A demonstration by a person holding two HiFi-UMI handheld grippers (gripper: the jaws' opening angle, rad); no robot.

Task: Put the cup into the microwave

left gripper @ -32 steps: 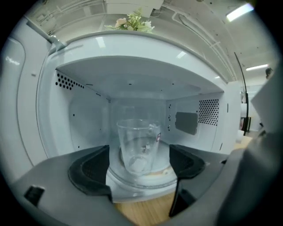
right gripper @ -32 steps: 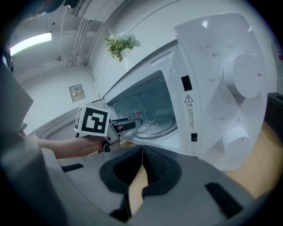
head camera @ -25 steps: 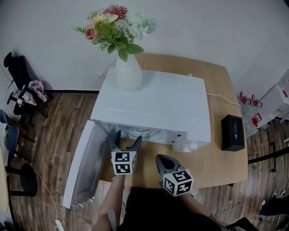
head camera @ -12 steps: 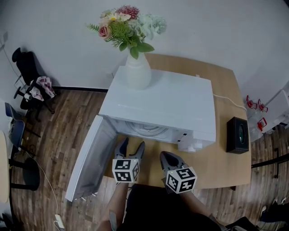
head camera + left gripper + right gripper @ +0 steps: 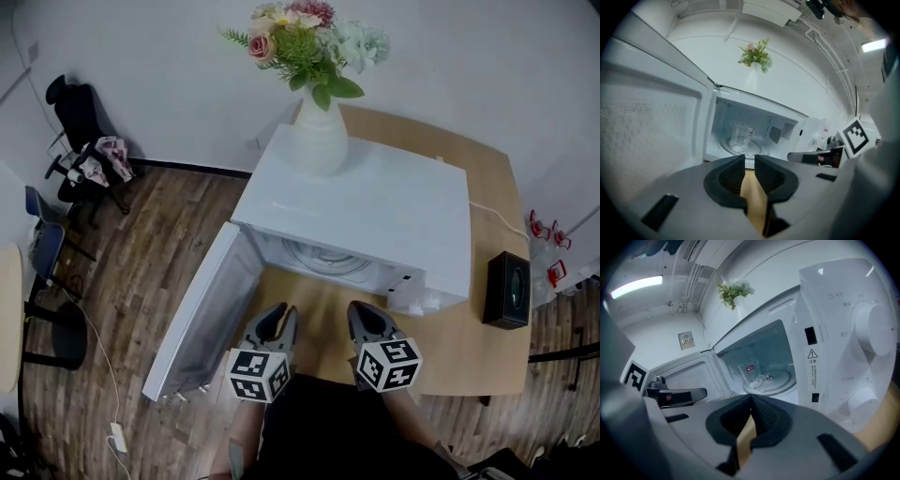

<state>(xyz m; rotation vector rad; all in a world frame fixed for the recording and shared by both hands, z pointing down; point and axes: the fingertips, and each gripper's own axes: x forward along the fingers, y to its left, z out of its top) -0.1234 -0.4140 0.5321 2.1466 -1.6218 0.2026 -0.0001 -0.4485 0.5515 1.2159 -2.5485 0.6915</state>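
A clear glass cup (image 5: 740, 137) (image 5: 751, 373) stands upright on the turntable inside the white microwave (image 5: 375, 216). The microwave's door (image 5: 202, 319) hangs wide open to the left. My left gripper (image 5: 278, 314) (image 5: 749, 159) hovers over the wooden table in front of the opening, apart from the cup. Its jaws are closing, with only a narrow gap between them and nothing in it. Beside it on the right, my right gripper (image 5: 361, 314) (image 5: 751, 401) is shut and empty, pointing at the opening.
A white vase of flowers (image 5: 319, 141) stands on top of the microwave. A black box (image 5: 507, 289) sits at the table's right edge. The control knobs (image 5: 874, 336) are on the microwave's right front. Chairs (image 5: 80, 141) stand on the wood floor at the left.
My left gripper has drawn back from the microwave opening towards me, and its jaws have narrowed from wide open to nearly together. The right gripper has stayed put.
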